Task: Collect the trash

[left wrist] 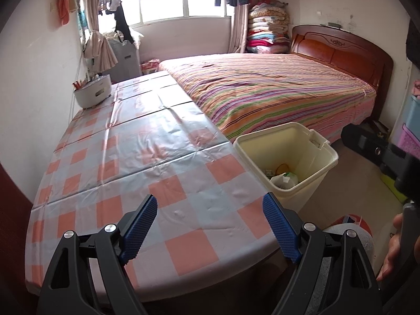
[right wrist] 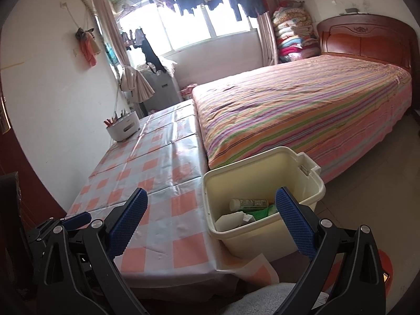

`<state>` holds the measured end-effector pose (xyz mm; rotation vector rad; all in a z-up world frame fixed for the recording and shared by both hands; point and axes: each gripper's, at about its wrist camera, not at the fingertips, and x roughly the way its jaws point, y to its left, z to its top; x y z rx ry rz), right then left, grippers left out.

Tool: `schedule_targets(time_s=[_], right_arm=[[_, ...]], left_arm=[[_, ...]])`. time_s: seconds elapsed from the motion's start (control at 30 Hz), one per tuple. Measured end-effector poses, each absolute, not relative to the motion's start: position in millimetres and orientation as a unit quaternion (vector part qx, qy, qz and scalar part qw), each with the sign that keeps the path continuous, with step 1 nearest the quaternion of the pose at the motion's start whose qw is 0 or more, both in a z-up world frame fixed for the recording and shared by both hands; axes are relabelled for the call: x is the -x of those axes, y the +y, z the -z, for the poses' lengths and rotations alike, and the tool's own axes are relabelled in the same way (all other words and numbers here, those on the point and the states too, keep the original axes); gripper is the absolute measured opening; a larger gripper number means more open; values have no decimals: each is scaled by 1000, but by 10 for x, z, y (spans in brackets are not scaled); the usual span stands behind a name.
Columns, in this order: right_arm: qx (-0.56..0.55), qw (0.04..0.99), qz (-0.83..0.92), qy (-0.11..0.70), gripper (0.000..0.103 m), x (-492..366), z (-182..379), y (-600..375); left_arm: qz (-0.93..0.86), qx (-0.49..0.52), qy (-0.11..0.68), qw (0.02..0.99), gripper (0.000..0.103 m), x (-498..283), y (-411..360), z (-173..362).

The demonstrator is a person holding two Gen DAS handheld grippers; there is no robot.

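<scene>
Two tongs in view, one per hand, both spread wide and gripping nothing. Left tongs (left wrist: 210,225) poised above the near edge of one desk (left wrist: 126,157) under a pink-and-white checked cloth. Right tongs (right wrist: 210,223) poised over the corner where the desk meets one cream bin (right wrist: 262,239). Bin standing on the floor, touching the desk's right edge and just beside one bed (left wrist: 275,92) with a striped cover. Inside the bin, at least three pieces of trash: one white bottle with green print (right wrist: 248,204) lying on its side, one white carton (right wrist: 233,219), one green scrap (right wrist: 266,212). One white tub of pencils (left wrist: 92,93) at the desk's far left corner, well apart from both tongs.
</scene>
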<state>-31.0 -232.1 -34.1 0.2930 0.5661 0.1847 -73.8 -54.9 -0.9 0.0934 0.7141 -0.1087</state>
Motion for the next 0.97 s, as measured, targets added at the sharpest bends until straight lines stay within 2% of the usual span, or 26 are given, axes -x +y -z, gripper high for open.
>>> schedule_targets(time_s=[0.47, 0.97], right_arm=[[-138, 945, -78, 286, 96, 148, 281, -2293], [-124, 941, -91, 301, 96, -76, 326, -2071]], left_arm=[[91, -73, 340, 933, 80, 600, -772, -8], [84, -56, 339, 936, 81, 480, -569, -3]])
